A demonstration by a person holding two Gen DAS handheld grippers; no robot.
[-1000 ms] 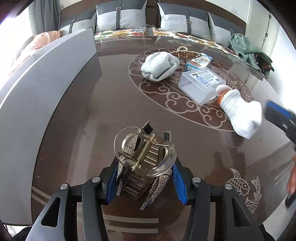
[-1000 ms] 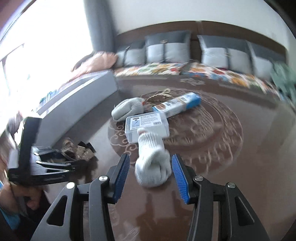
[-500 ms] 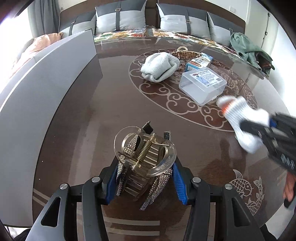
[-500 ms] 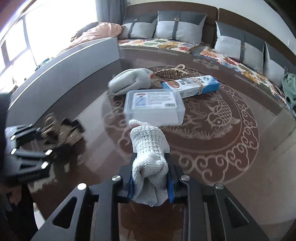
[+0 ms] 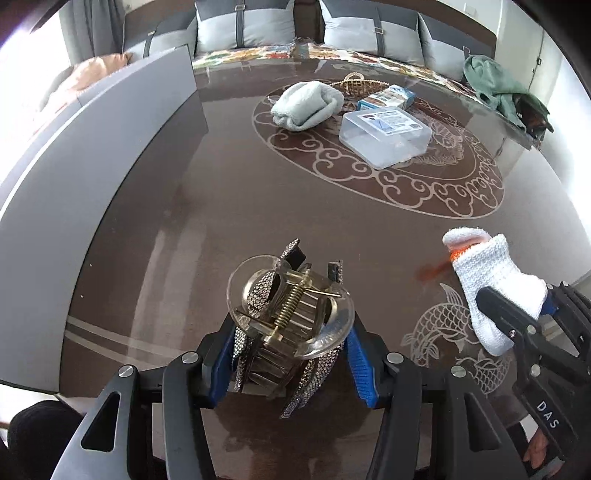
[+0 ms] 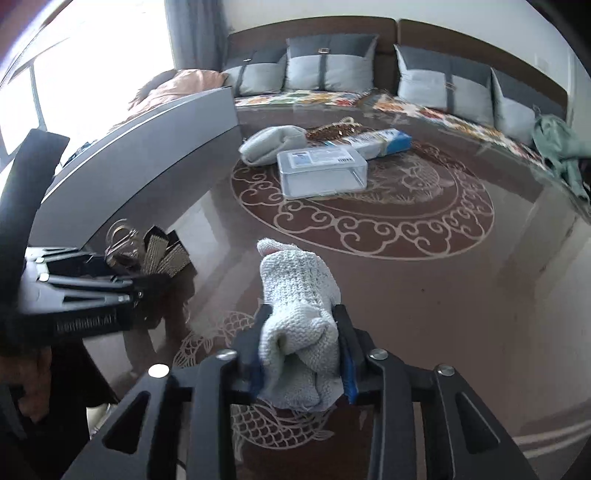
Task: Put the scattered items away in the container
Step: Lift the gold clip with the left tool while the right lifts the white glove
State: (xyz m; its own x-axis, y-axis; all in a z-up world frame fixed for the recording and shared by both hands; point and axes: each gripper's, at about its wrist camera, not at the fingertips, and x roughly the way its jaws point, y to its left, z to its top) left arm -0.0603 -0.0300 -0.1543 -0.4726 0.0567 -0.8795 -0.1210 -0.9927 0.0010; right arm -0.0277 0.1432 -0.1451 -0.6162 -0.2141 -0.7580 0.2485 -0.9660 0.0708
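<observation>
My left gripper [image 5: 291, 354] is shut on a bundle of rhinestone hair claw clips [image 5: 291, 314], held above the dark table; the bundle also shows in the right wrist view [image 6: 147, 251]. My right gripper [image 6: 301, 350] is shut on a white knit glove [image 6: 299, 295] with an orange cuff, lifted off the table; it shows at the right of the left wrist view [image 5: 491, 280]. A clear lidded plastic box [image 5: 384, 133] sits on the table's round ornament, also in the right wrist view [image 6: 321, 171]. A woven basket [image 5: 354, 85] stands behind it.
A folded pale towel [image 5: 306, 105] and a blue-white carton [image 5: 386, 96] lie by the basket. A grey panel [image 5: 85, 177] runs along the table's left edge. A sofa with cushions [image 5: 258, 26] lies beyond, with a green cloth [image 5: 498, 88] at right.
My right gripper closed on the white glove, lifted it and drew it back from the plastic box toward the near edge. My left gripper stayed still with the hair clips.
</observation>
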